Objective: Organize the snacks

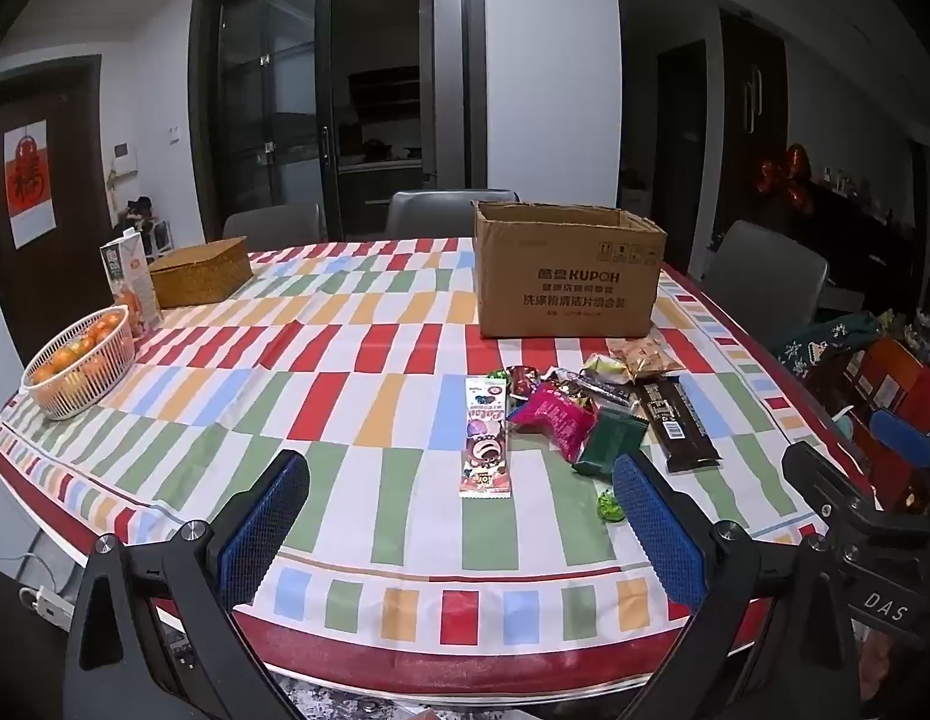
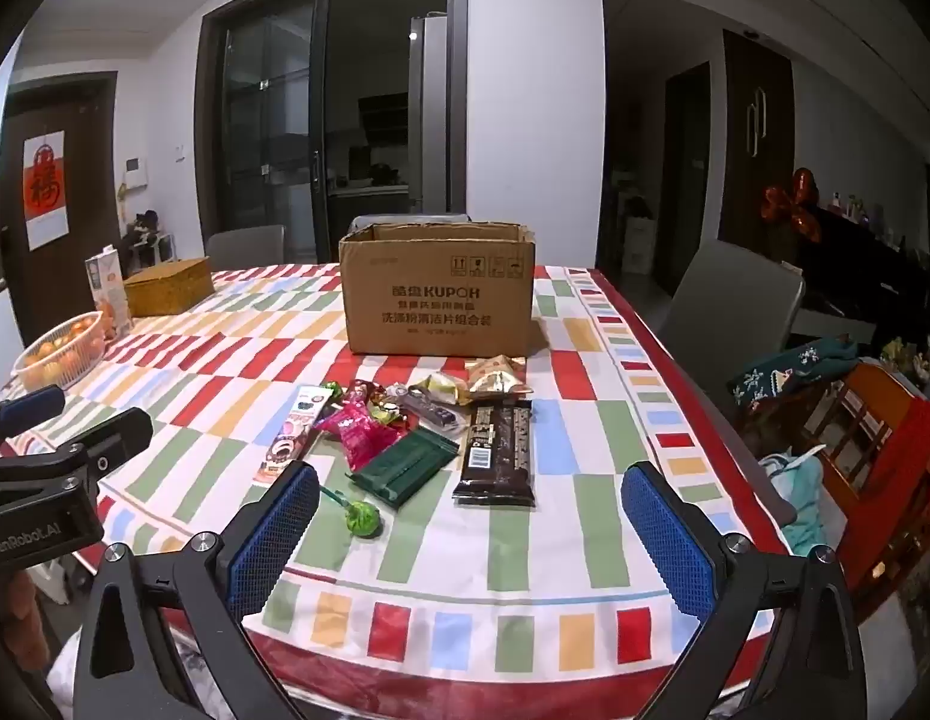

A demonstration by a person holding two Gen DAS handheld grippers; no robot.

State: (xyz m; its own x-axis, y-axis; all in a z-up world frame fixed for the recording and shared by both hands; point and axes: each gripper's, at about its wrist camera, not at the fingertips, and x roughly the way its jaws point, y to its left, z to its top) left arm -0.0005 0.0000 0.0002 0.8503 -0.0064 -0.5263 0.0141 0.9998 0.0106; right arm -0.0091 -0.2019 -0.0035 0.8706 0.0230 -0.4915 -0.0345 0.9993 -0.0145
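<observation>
Several snack packets lie in a loose pile on the striped tablecloth (image 1: 405, 408) in front of an open cardboard box (image 1: 567, 276), which also shows in the right wrist view (image 2: 438, 300). Among them are a long pink cartoon packet (image 1: 486, 438), a magenta bag (image 1: 555, 414), a dark green packet (image 2: 405, 465), a long brown bar (image 2: 498, 450) and a green lollipop (image 2: 363, 517). My left gripper (image 1: 459, 516) is open and empty above the near table edge. My right gripper (image 2: 468, 516) is open and empty, just short of the pile.
A white basket of oranges (image 1: 75, 366), a juice carton (image 1: 132, 282) and a woven box (image 1: 201, 270) stand at the far left. Grey chairs (image 1: 765, 276) surround the table. A cluttered chair with clothes (image 2: 855, 420) stands to the right.
</observation>
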